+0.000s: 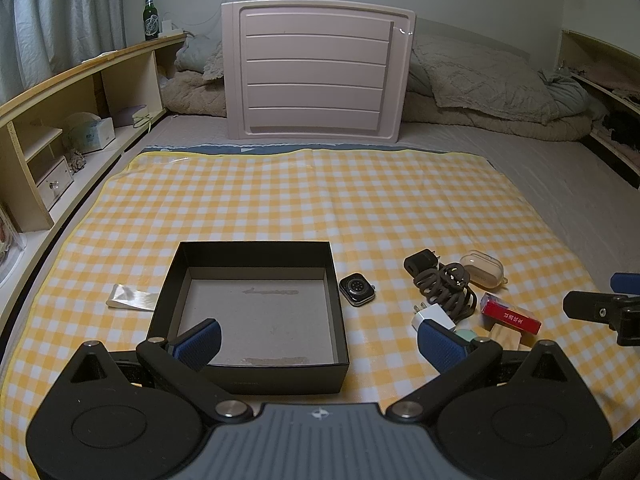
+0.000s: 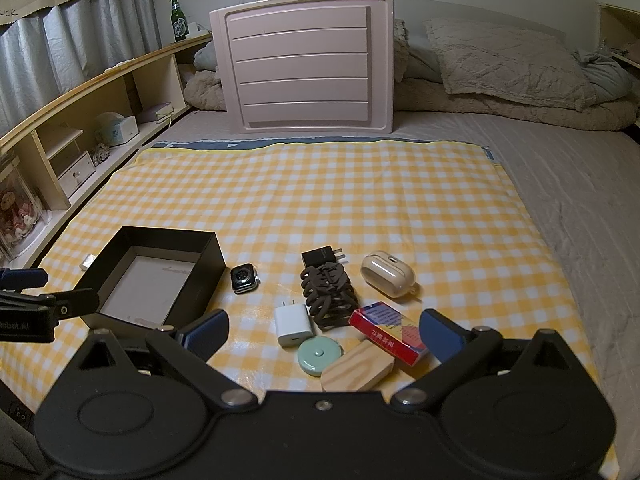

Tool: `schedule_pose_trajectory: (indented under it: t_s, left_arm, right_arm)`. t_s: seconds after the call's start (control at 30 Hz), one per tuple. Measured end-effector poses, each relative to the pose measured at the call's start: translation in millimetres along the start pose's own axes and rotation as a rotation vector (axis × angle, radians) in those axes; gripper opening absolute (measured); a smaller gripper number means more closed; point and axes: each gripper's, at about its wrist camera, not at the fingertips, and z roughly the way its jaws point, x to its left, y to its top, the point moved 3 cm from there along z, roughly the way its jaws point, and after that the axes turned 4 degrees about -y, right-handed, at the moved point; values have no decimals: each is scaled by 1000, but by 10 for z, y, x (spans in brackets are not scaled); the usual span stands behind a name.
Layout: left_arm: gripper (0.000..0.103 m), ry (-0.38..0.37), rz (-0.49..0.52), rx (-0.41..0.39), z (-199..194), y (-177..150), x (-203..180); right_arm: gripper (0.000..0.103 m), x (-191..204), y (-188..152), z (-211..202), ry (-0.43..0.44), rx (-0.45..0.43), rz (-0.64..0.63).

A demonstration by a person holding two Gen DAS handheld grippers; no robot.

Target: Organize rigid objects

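An open black box (image 1: 256,312) (image 2: 160,280) with a grey floor sits on the yellow checked cloth. My left gripper (image 1: 320,344) is open and empty, hovering over the box's near right side. Right of the box lie a watch body (image 1: 357,289) (image 2: 244,278), a black charger with coiled brown cable (image 1: 444,288) (image 2: 328,288), a white charger (image 2: 292,322), a beige earbud case (image 2: 388,274), a red card pack (image 2: 390,334), a mint round case (image 2: 319,356) and a wooden block (image 2: 356,368). My right gripper (image 2: 324,336) is open and empty just above the white charger, round case and block.
A silver foil packet (image 1: 130,298) lies left of the box. A pink plastic panel (image 1: 316,68) leans against bedding at the back. Wooden shelves (image 1: 60,120) with a green bottle (image 1: 150,16) run along the left. Bare mattress lies to the right.
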Motion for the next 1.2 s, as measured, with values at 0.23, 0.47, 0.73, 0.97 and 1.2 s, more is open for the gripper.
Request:
schedule_pose_trajectory:
  t_s: [0.23,0.47,0.73,0.97,1.2]
  left_arm:
    - [103,1,0,0,1,0,7]
    - [103,1,1,0,1,1,1]
    - [103,3,-1,0,7,-1,-12]
    - [103,-16,20,-26,-7,-10,-52]
    - [103,-1,20,-130,-50,151,51]
  right_arm:
    - [103,3,-3,-4,0,0,1]
    - [103,3,-3,-4,1,1,1]
    - [103,-1,-3,-2,1,1,0]
    - [103,-4,18,-30,1,-14,0]
    - [103,-28,163,-86,2,-71,15]
